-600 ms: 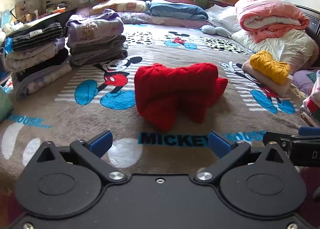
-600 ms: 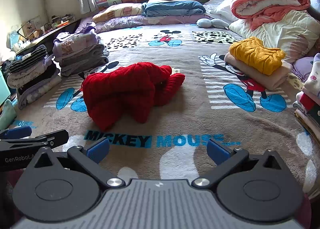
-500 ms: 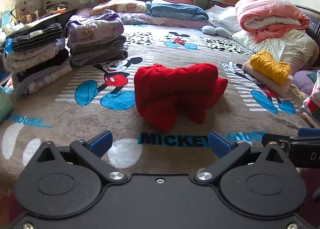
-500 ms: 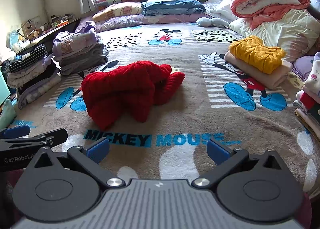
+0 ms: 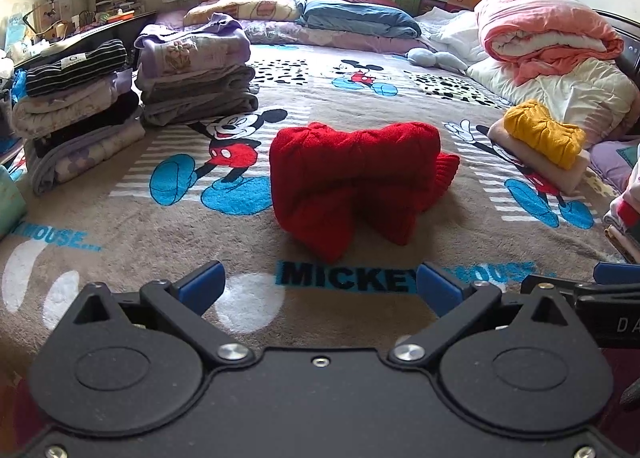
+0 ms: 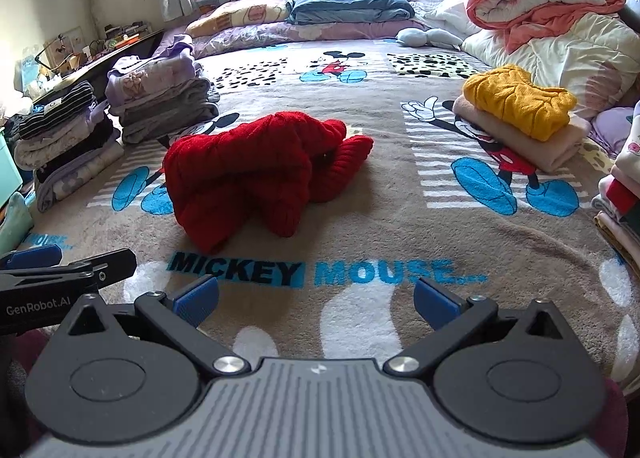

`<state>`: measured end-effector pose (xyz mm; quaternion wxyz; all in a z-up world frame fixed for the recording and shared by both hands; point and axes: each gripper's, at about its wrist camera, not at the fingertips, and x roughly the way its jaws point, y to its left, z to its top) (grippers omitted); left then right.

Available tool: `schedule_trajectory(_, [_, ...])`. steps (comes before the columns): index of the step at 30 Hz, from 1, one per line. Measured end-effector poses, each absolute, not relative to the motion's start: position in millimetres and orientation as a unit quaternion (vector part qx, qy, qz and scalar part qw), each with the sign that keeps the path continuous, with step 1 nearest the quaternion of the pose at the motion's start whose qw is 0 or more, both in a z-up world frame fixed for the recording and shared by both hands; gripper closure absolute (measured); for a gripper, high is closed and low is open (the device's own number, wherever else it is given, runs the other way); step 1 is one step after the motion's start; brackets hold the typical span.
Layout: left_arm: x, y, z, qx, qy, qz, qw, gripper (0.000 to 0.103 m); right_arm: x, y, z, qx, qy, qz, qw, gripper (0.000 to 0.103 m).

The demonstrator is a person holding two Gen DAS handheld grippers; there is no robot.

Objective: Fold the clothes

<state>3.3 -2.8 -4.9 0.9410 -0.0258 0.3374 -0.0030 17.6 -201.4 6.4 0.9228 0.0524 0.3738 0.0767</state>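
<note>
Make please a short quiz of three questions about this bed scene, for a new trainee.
1. True or false: the left gripper is shut on the red sweater.
2. Which garment lies on top of the beige folded garment? A) striped top B) yellow sweater C) pink quilt
3. Fill in: the right gripper is ____, with nothing between its fingers.

Key: 1. False; it is open, short of the sweater. 2. B, the yellow sweater. 3. open.
</note>
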Motion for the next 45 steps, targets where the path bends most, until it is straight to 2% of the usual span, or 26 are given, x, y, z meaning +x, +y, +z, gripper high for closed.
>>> schedule_trajectory(45, [13.0, 1.0, -21.9, -0.043, 0.334, -0.015, 0.941, 0.000, 30.0, -197.2, -13.0, 0.048, 0.389, 0.076, 0.917, 0.000])
